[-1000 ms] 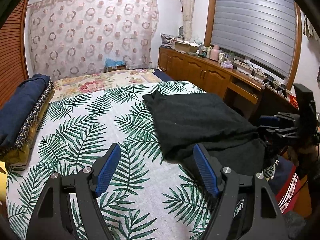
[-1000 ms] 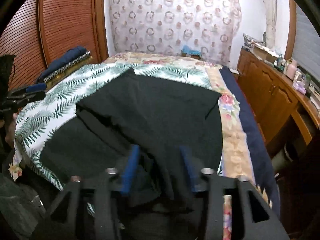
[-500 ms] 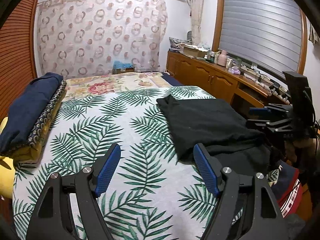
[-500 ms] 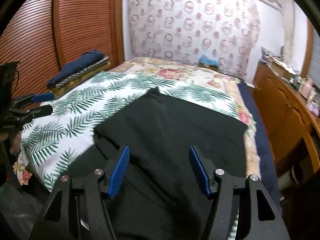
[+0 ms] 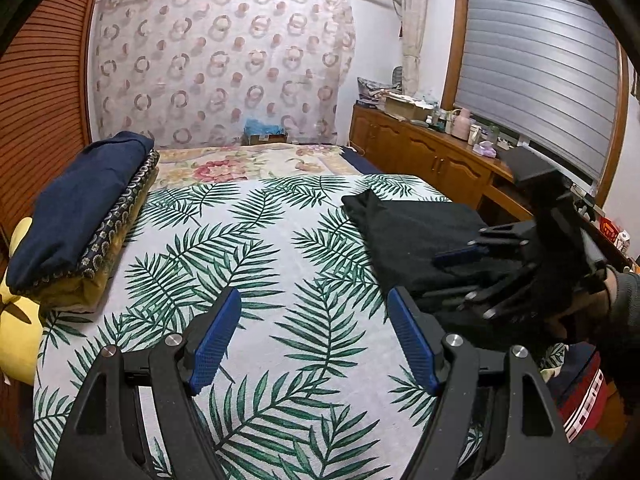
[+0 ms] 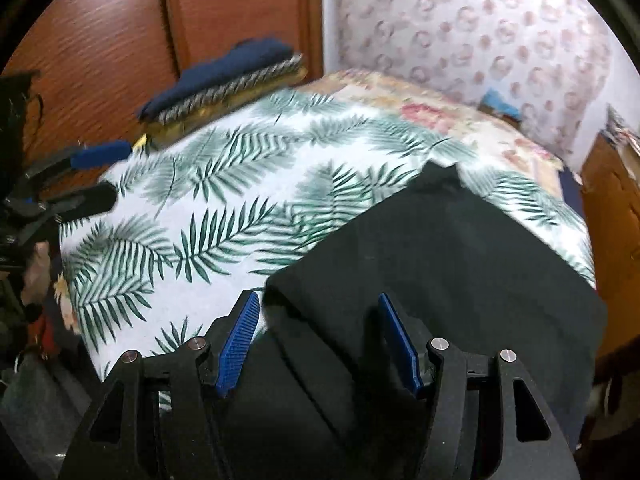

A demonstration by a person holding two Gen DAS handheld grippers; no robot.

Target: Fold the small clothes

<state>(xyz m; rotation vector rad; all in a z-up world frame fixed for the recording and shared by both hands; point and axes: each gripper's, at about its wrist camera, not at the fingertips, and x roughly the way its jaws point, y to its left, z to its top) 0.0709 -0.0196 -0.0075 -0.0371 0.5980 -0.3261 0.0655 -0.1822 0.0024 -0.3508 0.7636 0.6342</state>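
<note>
Our left tongs are spread wide with nothing between the 2 blue pads, hovering over the palm-leaf bedspread, clear of any cloth. Over on the other side, our right tongs are just as wide apart and gripping nothing, and they sit right above the near edge of the black garment, the fabric showing between the pads. From the left wrist view we can see those right tongs low over the black garment, though that view is blurred and we cannot tell whether they touch it. The garment lies on the right-hand part of the bed, a folded edge running across its near portion and 1 pointed corner reaching toward the middle of the bedspread. Its near end drapes off the edge of the mattress. Well apart from it, along the far left side of the bed, we have a stack of folded textiles with a navy piece on top. Past the leaf print there is a floral sheet, then a patterned curtain, and a wooden cabinet runs under the shuttered window.
</note>
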